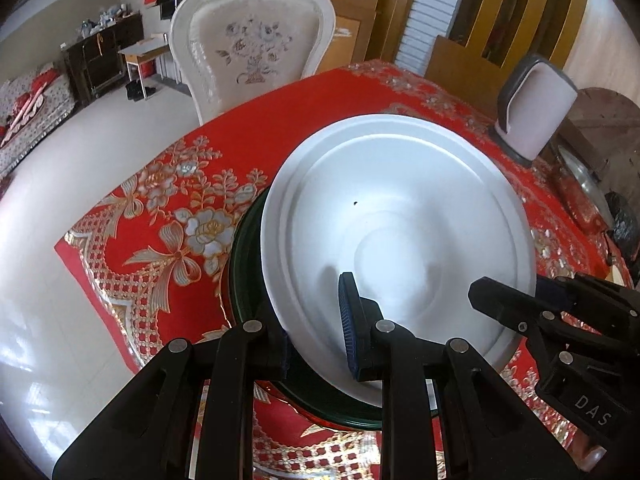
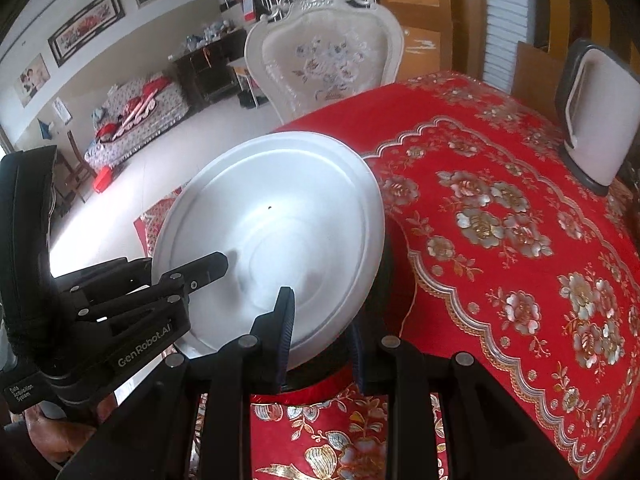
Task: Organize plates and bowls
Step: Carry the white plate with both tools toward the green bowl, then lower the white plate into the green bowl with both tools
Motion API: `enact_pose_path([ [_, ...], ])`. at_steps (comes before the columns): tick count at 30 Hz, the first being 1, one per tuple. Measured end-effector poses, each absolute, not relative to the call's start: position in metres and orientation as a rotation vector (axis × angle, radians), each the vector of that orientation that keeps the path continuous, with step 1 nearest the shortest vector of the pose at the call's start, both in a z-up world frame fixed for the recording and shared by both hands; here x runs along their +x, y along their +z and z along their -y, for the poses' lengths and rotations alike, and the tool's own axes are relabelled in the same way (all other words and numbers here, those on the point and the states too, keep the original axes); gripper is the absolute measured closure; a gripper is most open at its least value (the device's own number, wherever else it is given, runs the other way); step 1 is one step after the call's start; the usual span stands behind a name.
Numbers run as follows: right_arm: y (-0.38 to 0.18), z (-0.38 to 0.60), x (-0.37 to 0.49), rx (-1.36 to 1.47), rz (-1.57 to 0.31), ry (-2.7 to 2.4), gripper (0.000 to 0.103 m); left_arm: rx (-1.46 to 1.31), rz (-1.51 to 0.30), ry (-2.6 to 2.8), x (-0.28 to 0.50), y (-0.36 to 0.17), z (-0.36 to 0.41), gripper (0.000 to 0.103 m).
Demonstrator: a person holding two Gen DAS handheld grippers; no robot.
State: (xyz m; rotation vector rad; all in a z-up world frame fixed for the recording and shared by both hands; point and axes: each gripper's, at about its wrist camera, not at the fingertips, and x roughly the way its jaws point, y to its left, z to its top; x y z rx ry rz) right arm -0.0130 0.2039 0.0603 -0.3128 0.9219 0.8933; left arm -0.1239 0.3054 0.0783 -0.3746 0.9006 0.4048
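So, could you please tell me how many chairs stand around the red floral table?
2: an ornate white floral-backed chair at the far edge, and a pale dark-framed chair on the right. Others may lie out of view.

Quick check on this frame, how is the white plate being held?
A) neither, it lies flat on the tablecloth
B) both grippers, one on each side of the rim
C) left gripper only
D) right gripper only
B: the left gripper is shut on the white plate at its near rim, and the right gripper pinches the rim on the other side, so the plate sits tilted above the red tablecloth.
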Motion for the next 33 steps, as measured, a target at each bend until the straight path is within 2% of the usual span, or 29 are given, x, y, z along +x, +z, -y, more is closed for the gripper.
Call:
enact_pose_path([
  [7, 0.055, -0.21, -0.015, -0.337, -0.944, 0.886, 0.077, -0.379, -0.919, 0.395, -0.124, 0.073, -0.31, 0.083],
  [12, 0.056, -0.21, -0.019, -0.327, -0.951, 0.903, 0.065, -0.373, -0.914, 0.394, -0.124, 0.074, -0.309, 0.082],
  [20, 0.059, -0.212, -0.025, -0.362, -0.93, 0.883, 0.062, -0.348, -0.9, 0.411, -0.125, 0.076, -0.306, 0.082],
  [24, 0.059, -0.215, -0.026, -0.383, -0.935, 0.89, 0.055, -0.339, -0.894, 0.418, -0.125, 0.078, -0.307, 0.082],
  [31, 0.061, -0.216, -0.029, -0.429, -0.92, 0.864, 0.054, -0.279, -0.875, 0.471, -0.125, 0.08, -0.305, 0.082],
  [33, 0.061, -0.218, -0.029, -0.471, -0.9, 0.824, 0.046, -0.272, -0.874, 0.477, -0.125, 0.079, -0.305, 0.082],
])
